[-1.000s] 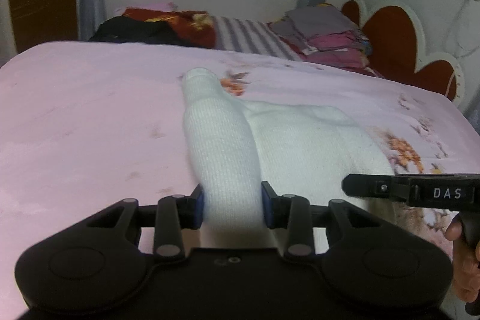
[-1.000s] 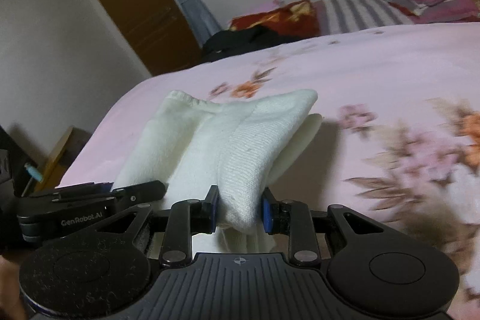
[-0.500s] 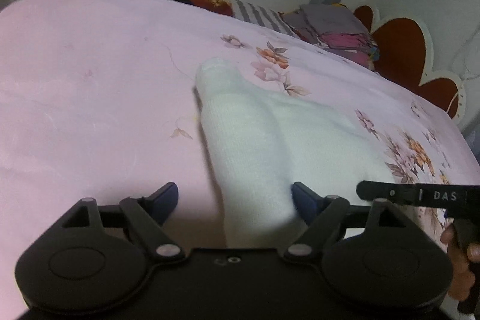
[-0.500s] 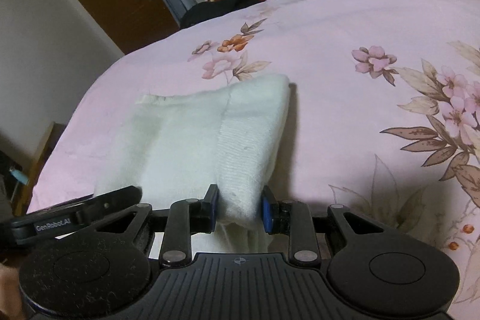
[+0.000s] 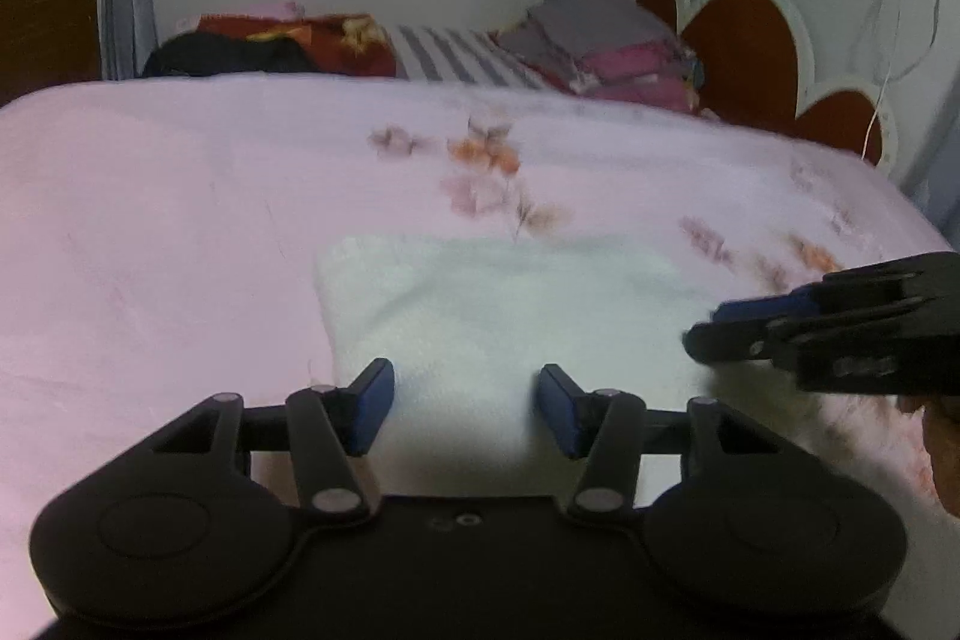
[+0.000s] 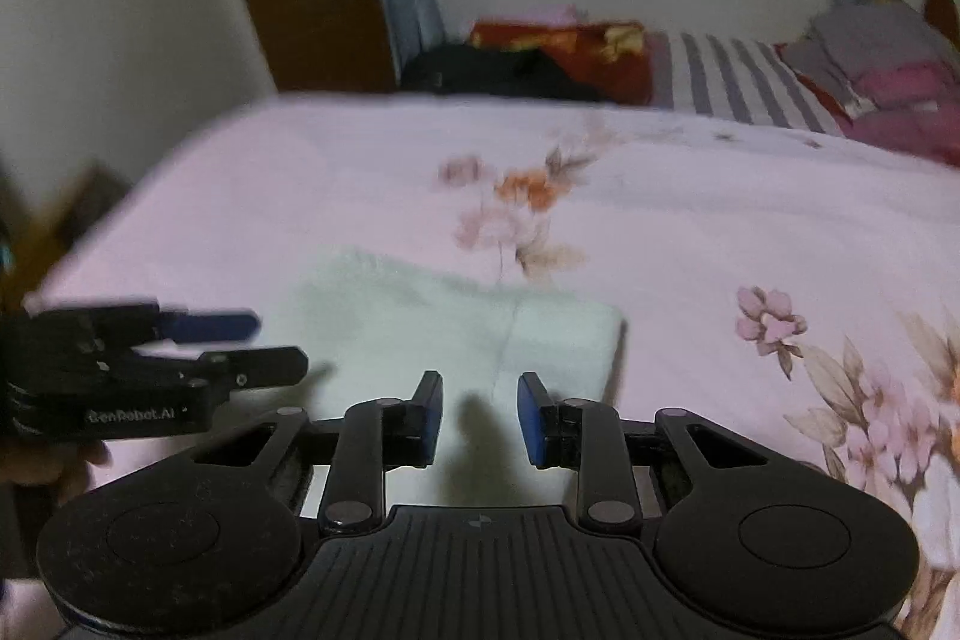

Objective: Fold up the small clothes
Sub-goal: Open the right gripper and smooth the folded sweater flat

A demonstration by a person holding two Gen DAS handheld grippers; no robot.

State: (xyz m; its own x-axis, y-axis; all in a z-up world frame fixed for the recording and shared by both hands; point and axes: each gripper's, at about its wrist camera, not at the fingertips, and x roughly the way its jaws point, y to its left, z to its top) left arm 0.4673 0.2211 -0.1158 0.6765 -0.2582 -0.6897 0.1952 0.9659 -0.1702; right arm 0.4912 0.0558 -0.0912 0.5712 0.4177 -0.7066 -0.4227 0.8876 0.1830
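Here the white knitted garment (image 5: 498,304) lies folded into a soft, flat rectangle on the pink floral bedspread (image 5: 150,220), near the bed's front edge, its ribbed knit showing a faint seam down the right part in the right wrist view (image 6: 468,334). The left tool (image 5: 465,403), black with blue rubbery pads, stands half spread over the garment's near edge; its jaws are closing, with the cloth below them but not pinched. The right tool (image 6: 480,418) shows a narrow gap between its flat blue pads, gripping nothing, the cloth beneath. At the bed's far edge rest a stack of folded grey and pink clothes (image 5: 612,46) and a striped grey-and-white cloth (image 5: 456,55).
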